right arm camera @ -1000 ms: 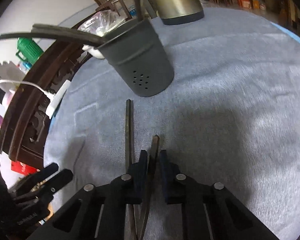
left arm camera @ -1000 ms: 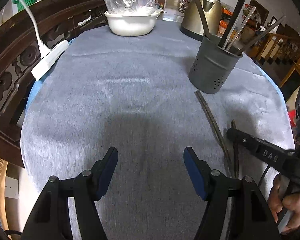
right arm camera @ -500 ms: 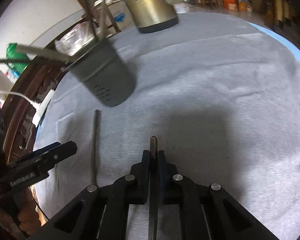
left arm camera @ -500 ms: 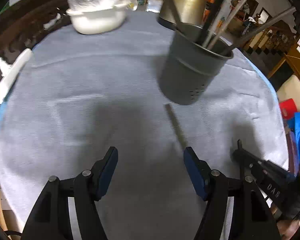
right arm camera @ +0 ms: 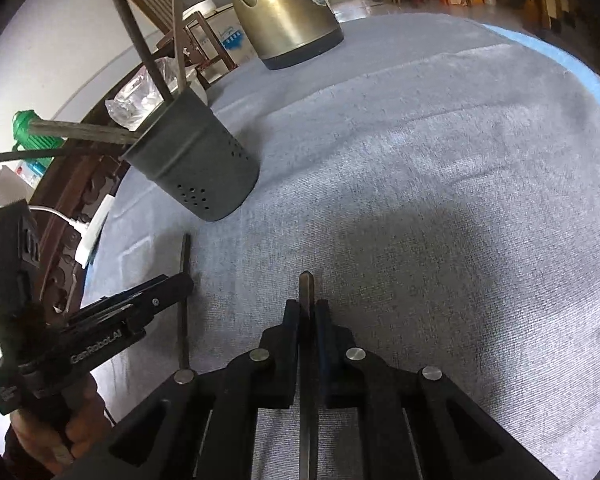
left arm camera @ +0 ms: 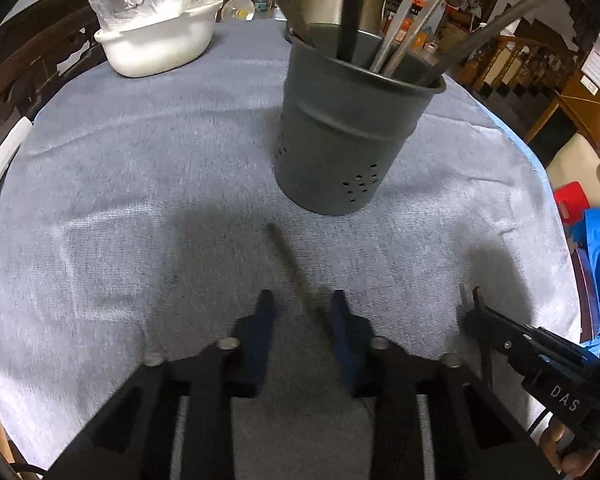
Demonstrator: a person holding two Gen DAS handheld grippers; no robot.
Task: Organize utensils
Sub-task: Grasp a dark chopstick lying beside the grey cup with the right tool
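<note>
Dark slim chopstick (left arm camera: 290, 258) on grey cloth (left arm camera: 140, 184), between left gripper (left arm camera: 302, 312) fingers, just narrowed, unpressed | right view only: right gripper (right arm camera: 308, 312) clamped on second dark chopstick (right arm camera: 307, 292)

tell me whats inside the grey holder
Several long thin utensils stand in the grey holder, leaning on its rim, handles sticking out. Their lower ends and the holder's bottom are hidden by its wall, so I cannot name them.
</note>
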